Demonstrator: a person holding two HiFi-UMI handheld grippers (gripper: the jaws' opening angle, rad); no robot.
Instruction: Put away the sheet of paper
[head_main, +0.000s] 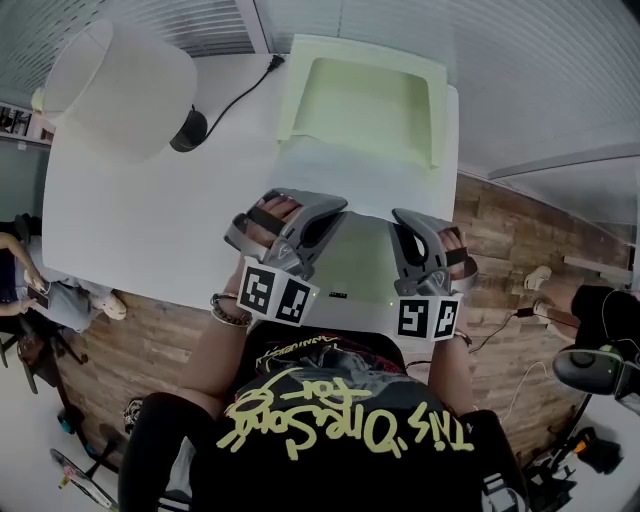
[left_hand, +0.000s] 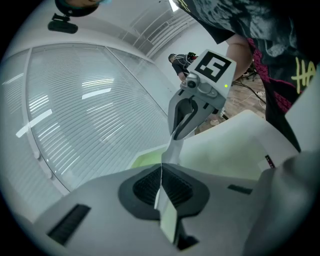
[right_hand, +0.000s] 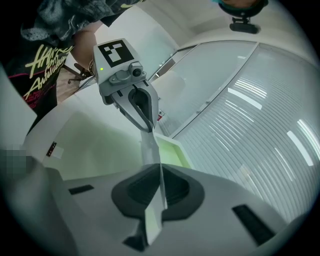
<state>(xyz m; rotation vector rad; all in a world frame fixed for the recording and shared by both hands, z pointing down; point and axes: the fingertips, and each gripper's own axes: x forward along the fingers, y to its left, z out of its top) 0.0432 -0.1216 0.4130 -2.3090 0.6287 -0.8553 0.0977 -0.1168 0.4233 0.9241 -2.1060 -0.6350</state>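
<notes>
left gripper (left_hand: 161, 191): jaws pinched tight on the 9 o'clock edge of the sheet of paper (head_main: 360, 255).
sheet position: in the air over the near end of the white table (head_main: 130, 230), stretched between both grippers.
sheet axis: long axis seems to run 9 to 3 o'clock, about level, with the far edge facing 12.
right gripper (right_hand: 161, 191): jaws clamped on the 3 o'clock edge.
step: carrying the sheet, which is not yet in the pale green tray (head_main: 300, 90) at 12 o'clock.
next move: probably move both grippers towards 12 together, lower over the tray, then release.

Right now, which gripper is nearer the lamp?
Left. In the head view the left gripper is below and to the right of the lamp. The right gripper is farther right, across the sheet of paper that both are shut on.
</notes>
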